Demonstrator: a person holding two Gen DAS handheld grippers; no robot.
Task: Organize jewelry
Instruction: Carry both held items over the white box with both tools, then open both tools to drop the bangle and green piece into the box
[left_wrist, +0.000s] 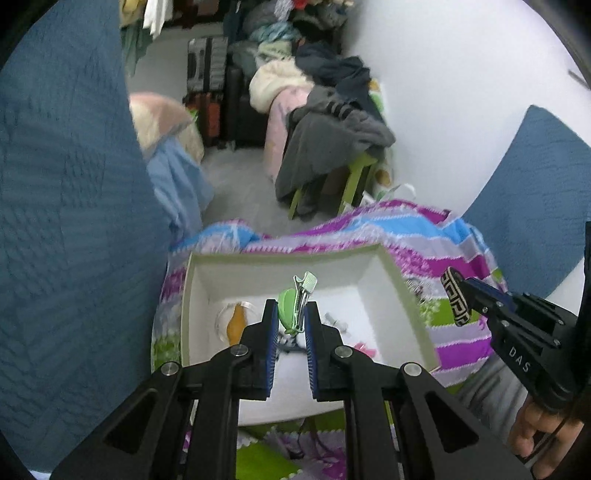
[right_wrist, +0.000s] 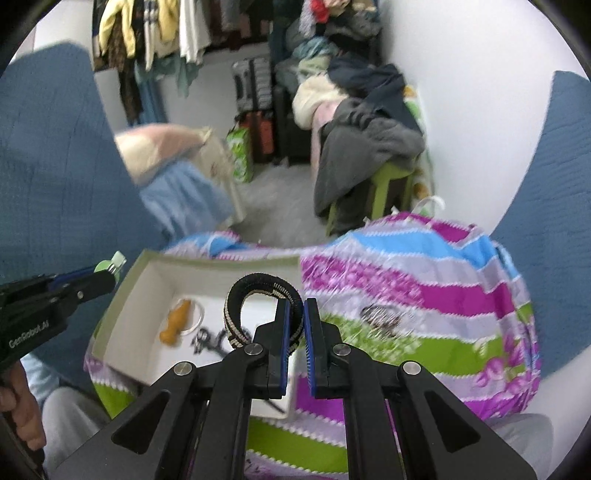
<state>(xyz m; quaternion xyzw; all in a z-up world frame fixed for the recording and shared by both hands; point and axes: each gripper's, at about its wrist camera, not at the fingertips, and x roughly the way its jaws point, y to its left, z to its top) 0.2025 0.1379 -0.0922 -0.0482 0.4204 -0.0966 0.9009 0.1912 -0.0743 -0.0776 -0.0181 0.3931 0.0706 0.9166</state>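
Note:
A white open box (left_wrist: 402, 284) (right_wrist: 129, 284) lies on a striped purple, blue and green cloth (left_wrist: 424, 236) (right_wrist: 406, 280). My left gripper (left_wrist: 291, 314) is shut on a green hair clip (left_wrist: 291, 308) and holds it above the box; its tip shows in the right wrist view (right_wrist: 110, 264). My right gripper (right_wrist: 303, 317) is shut on a black and cream patterned bangle (right_wrist: 240, 306), over the box's right edge; in the left wrist view the bangle (left_wrist: 455, 297) hangs right of the box. Inside the box lie an orange piece (left_wrist: 236, 325) (right_wrist: 175, 325), a clear ring (right_wrist: 197, 319) and dark jewelry (right_wrist: 210, 338).
A dark metal piece (right_wrist: 380, 317) lies on the cloth right of the box. Blue quilted bedding (left_wrist: 66, 221) rises on the left and right. Behind, a green stool (left_wrist: 354, 177) is piled with clothes, with suitcases (left_wrist: 207, 74) further back.

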